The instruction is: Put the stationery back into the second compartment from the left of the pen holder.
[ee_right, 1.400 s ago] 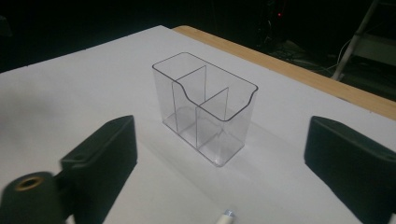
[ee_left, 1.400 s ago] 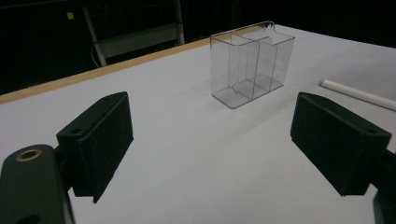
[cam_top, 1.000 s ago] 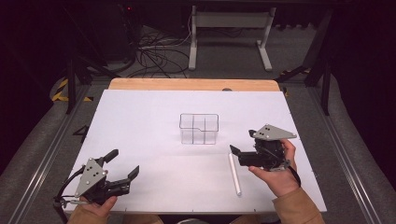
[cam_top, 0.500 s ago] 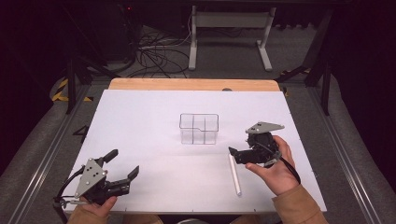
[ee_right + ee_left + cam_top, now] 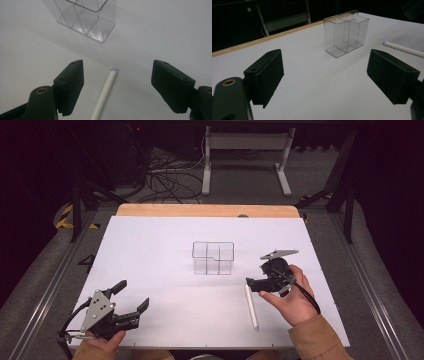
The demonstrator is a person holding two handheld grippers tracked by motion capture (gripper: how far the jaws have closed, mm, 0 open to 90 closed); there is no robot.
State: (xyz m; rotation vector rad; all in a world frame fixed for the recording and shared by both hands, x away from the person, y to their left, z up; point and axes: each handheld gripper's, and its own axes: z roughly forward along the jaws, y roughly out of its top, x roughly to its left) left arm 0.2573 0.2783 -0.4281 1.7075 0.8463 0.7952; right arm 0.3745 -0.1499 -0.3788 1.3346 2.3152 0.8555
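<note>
A white pen-like stick (image 5: 251, 307) lies on the white sheet right of centre, pointing away from me. A clear plastic container (image 5: 213, 257) with compartments stands upright mid-table. My right gripper (image 5: 250, 284) hovers at the stick's far end. In the right gripper view its gripper (image 5: 117, 85) is open and its jaws have just been closing. The stick (image 5: 103, 96) lies between the pads, untouched, with the container (image 5: 85, 17) beyond. My left gripper (image 5: 134, 295) rests open and empty at the front left. The left gripper view shows that gripper (image 5: 324, 77) facing the container (image 5: 345, 32) and the stick (image 5: 403, 48).
The white sheet (image 5: 150, 250) covers the table up to a wooden strip (image 5: 205, 210) at the far edge. Cables (image 5: 165, 175) and a stand's legs (image 5: 245, 150) lie on the floor beyond. Metal rails (image 5: 45, 305) run along both sides.
The right gripper has shifted left and down, from beside the stick to over its far end. Its jaws have narrowed a little. The left gripper has stayed put.
</note>
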